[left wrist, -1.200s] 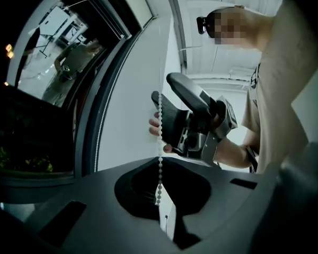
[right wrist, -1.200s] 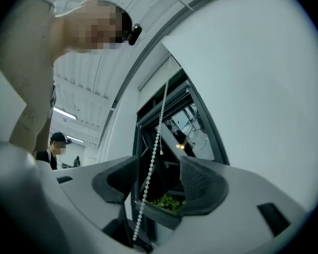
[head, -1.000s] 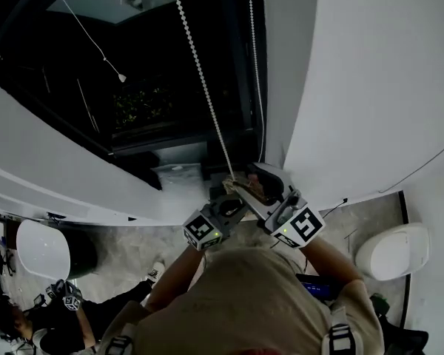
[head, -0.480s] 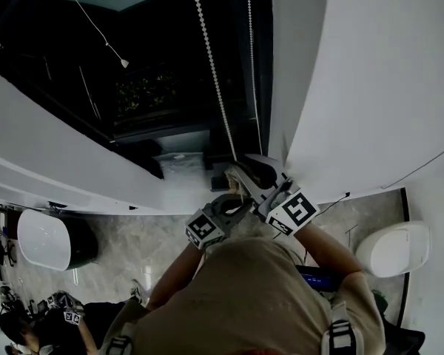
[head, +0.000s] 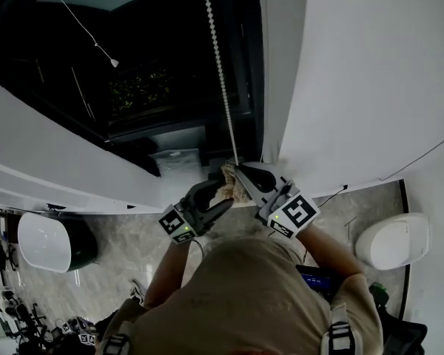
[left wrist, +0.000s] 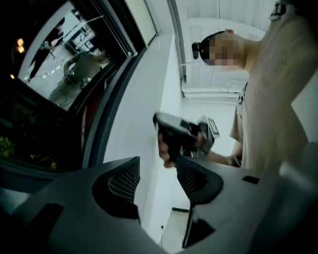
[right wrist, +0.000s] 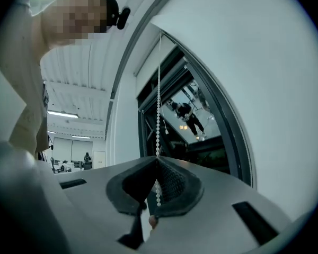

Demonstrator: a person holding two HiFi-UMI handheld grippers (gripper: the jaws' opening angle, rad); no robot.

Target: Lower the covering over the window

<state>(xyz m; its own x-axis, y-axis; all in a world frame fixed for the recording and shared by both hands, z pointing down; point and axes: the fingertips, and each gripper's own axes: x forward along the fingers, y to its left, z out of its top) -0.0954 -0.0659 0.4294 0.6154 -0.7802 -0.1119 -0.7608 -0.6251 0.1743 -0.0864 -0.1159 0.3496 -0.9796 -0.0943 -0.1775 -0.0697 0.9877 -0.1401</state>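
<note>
The left gripper is released: its jaws have just been opening and nothing is between them. The bead chain hangs before the dark window, near its right frame. The right gripper, just beside the left one, has just been closing and clenches this chain low down.

Bead chain: white, uniform round beads.

Window frame, left of the bead chain: black.

Wall, right of the bead chain: plain white.

Left gripper and right gripper, below the bead chain: grey bodies. The pads are black with a fine mesh pattern. The cubes carry black-and-white square markers and green lights.

Shirt: beige.

Floor: grey, marbled.
</note>
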